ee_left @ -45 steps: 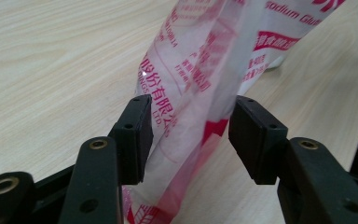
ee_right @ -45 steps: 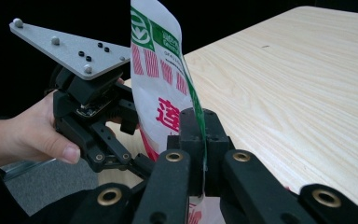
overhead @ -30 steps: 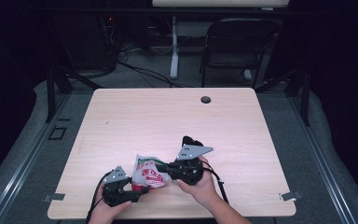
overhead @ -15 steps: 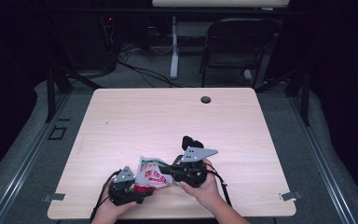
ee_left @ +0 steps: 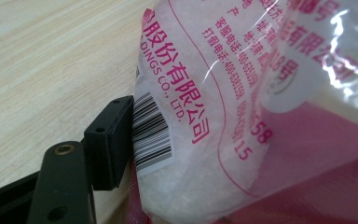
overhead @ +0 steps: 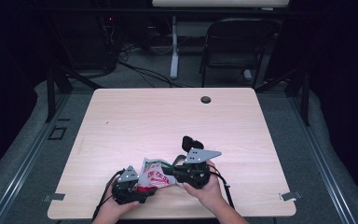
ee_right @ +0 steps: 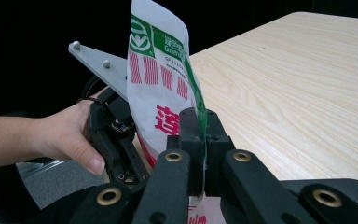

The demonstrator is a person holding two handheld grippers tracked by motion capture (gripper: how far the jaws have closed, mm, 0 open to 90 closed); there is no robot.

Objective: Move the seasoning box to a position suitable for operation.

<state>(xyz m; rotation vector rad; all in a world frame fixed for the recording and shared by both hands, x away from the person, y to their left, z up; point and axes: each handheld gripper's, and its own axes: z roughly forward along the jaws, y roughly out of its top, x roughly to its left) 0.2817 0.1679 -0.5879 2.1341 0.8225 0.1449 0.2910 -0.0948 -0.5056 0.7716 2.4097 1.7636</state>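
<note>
1. Your surface (overhead: 135, 116) carries nothing but the work at its near edge; the plastic packet (overhead: 154, 173) now hangs between your two grippers, lifted and drawn closer to you than it was a second ago, when it sat a little farther out.
2. Your right gripper (overhead: 167, 171) has slid nearer along with the packet; in the right gripper view its jaws are pressed together on the packet's thin edge (ee_right: 200, 135), so the hold looks firm.
3. Your left gripper (overhead: 142, 186) has come in tight from the other side; in the left gripper view one jaw lies against the barcode (ee_left: 151, 133) corner of the packet (ee_left: 242, 107), the other jaw is hidden behind the plastic, so you cannot tell whether it has truly clamped.
4. Judging by this, you have both ends in hand; a pull apart to tear or open the packet seems the next call; confirm the left grip first.
</note>
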